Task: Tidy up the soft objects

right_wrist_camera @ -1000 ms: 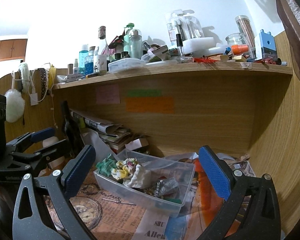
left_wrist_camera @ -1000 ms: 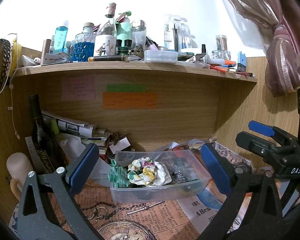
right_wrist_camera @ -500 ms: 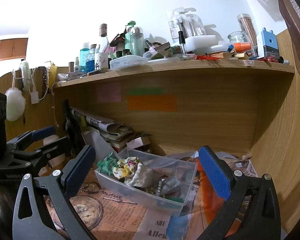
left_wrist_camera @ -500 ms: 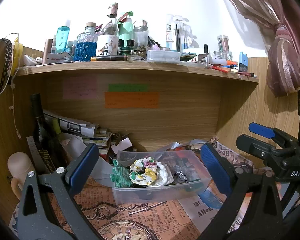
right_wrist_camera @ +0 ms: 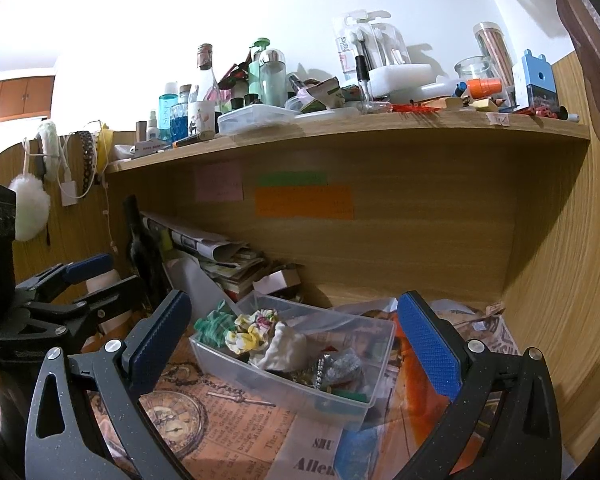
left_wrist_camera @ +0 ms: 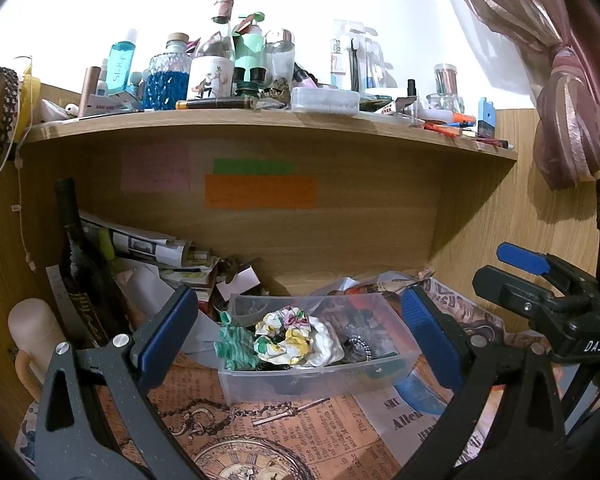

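Both grippers hover over the desk, aimed at the clear plastic bin (left_wrist_camera: pixel 316 364) that sits mid-desk on the vintage newspaper-print sheet (left_wrist_camera: pixel 260 436), under the wooden shelf (left_wrist_camera: pixel 260 124). Left gripper (left_wrist_camera: pixel 300 332): jaws spread wide, nothing between the blue pads (left_wrist_camera: pixel 168 328), bin framed in the gap. Right gripper (right_wrist_camera: pixel 292 344): same, wide open and empty, pads (right_wrist_camera: pixel 428 348) either side of the bin from its view. Neither touches the bin. Soft items are inside it, bunched at its left end: green striped scrunchie (left_wrist_camera: pixel 236 344) hanging over the left rim, floral yellow/pink/green scrunchie (left_wrist_camera: pixel 286 330) just beside it, white fabric piece (left_wrist_camera: pixel 324 344) touching the floral one on the right. Right of those, a grey sparkly item (right_wrist_camera: pixel 346 366) and a beaded chain; can't tell what's under them. In the right wrist view the left gripper shows at the left edge; in the left wrist view the right gripper shows at the right edge. Back-left corner of the desk: dark wine bottle (left_wrist_camera: pixel 78 264) upright against the side panel, stacked papers and magazines (left_wrist_camera: pixel 148 248) beside it. Sticky notes, pink, green and orange (left_wrist_camera: pixel 260 196), on the back panel. Shelf on top is packed with bottles and jars.
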### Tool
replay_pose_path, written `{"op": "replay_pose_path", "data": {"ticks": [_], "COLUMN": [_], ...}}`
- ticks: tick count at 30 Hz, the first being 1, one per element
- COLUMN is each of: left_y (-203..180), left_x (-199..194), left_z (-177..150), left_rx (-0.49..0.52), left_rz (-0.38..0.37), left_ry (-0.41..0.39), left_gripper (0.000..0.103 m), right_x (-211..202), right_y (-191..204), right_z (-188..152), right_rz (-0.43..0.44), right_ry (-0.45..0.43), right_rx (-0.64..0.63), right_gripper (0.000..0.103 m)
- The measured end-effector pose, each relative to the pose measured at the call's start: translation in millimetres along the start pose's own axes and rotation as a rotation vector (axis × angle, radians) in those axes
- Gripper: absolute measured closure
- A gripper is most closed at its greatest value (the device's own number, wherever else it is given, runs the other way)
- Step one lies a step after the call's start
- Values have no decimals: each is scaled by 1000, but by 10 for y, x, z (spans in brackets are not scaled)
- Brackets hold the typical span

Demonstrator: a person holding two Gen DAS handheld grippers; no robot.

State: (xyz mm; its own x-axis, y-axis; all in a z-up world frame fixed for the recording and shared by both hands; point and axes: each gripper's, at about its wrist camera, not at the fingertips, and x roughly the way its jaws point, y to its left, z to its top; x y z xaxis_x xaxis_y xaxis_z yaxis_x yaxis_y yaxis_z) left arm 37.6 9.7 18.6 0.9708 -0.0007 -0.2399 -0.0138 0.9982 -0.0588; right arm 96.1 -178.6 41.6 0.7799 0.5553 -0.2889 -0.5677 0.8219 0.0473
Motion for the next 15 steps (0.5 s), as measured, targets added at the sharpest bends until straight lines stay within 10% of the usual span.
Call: {"op": "replay_pose_path", "data": {"ticks": [15], "left_y": [6], "left_x": [51], "left_z": [-5], "left_rx": [4], "left_rz": [-18], "left_ry": [12], "left_gripper": [0], "right_x": [36], "right_y": [-21], "right_z": [-31], "right_rz": [1], "right_ry": [12], "right_rx": [5], "right_gripper": [0]}}
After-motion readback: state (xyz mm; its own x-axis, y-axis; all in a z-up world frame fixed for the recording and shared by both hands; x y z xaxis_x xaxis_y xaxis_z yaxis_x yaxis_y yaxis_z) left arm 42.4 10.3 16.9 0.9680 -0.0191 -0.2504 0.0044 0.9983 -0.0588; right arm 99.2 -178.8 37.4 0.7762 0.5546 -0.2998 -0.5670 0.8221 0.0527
